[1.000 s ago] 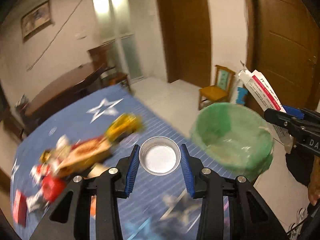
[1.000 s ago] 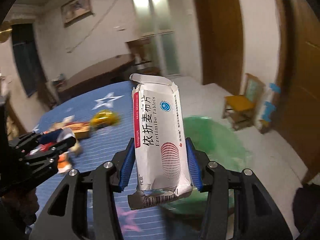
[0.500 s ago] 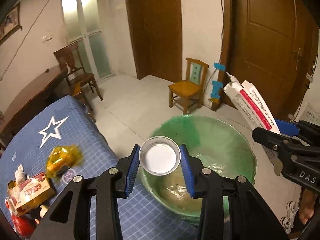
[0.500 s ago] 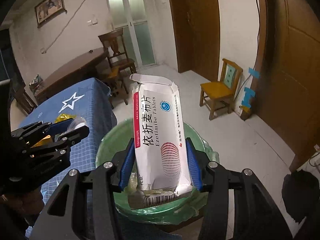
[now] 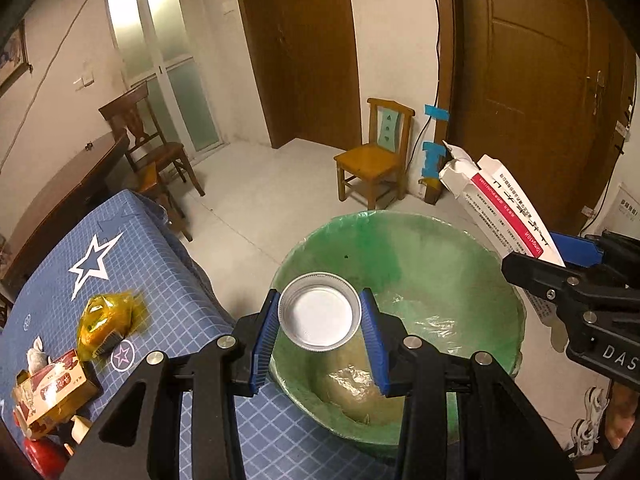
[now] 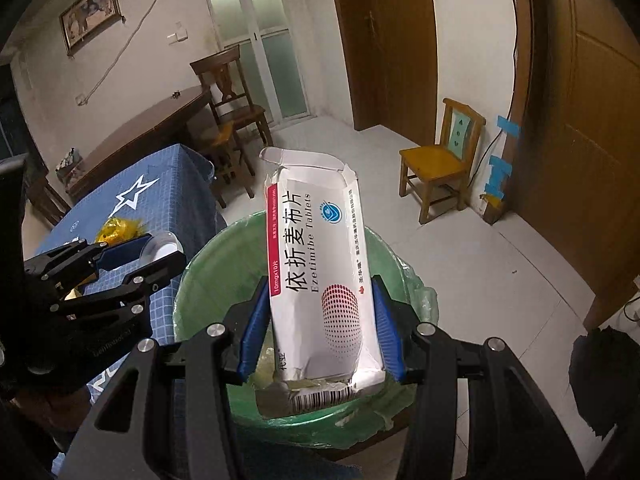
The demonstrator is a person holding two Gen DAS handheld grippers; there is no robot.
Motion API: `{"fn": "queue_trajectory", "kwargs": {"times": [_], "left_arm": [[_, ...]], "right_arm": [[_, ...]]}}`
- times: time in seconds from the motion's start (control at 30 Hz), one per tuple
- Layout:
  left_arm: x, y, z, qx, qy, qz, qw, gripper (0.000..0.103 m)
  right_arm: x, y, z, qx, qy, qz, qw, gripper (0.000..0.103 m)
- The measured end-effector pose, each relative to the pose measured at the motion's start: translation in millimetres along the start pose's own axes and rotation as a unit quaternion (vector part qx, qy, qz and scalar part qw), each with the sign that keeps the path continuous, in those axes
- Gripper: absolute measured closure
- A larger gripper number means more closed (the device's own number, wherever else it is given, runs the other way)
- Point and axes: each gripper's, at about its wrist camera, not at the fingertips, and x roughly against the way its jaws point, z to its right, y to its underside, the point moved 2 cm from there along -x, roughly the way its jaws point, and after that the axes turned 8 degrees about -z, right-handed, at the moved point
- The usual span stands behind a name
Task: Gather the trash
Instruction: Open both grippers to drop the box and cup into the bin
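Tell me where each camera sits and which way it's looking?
Left wrist: on the left gripper, looking down along its fingers at the metal lid it holds over the green-lined bin.
Right wrist: on the right gripper, looking down at the tablet box it holds over the same bin.
Shared: bin, blue tablecloth, small yellow chair; each view shows the other gripper.

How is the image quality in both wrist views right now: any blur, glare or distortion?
Left wrist view: sharp, with the lid and green-lined bin crisp; glass door blown out; door frames bowed by the fisheye; corners vignetted black. Right wrist view: tablet box print legible, the room dim and warm.
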Motion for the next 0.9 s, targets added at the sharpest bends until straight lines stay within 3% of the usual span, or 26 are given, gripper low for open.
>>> {"fn": "queue_trajectory", "kwargs": {"times": [0.37, 0.47, 0.5, 0.53, 0.57, 0.9], "left_arm": [[-7, 1, 4, -0.004, -0.011, 0.002, 0.9999, 0.061], [-9, 0, 3, 0.000, -0.013, 0.004, 0.9999, 0.061], [-10, 0, 2, 0.003, -0.018, 0.004, 0.9998, 0.057], [-11, -1, 1, 0.007, -0.022, 0.001, 0.9997, 0.038], [-11, -1, 1, 0.010, -0.024, 0.000, 0.9997, 0.032], [-8, 4, -4, 0.007, -0.030, 0.003, 0.9995, 0.031]], "right_arm": [[-9, -6, 1, 0.001, -0.001, -0.008, 1.000, 0.055], [-14, -9, 3, 0.002, 0.003, -0.008, 1.000, 0.048], [-17, -10, 3, 0.003, 0.009, -0.012, 1.000, 0.047], [-21, -12, 4, 0.002, 0.014, -0.014, 1.000, 0.045], [-23, -12, 4, 0.001, 0.016, -0.014, 1.000, 0.044], [-24, -9, 10, -0.006, 0.010, -0.012, 1.000, 0.044]]}}
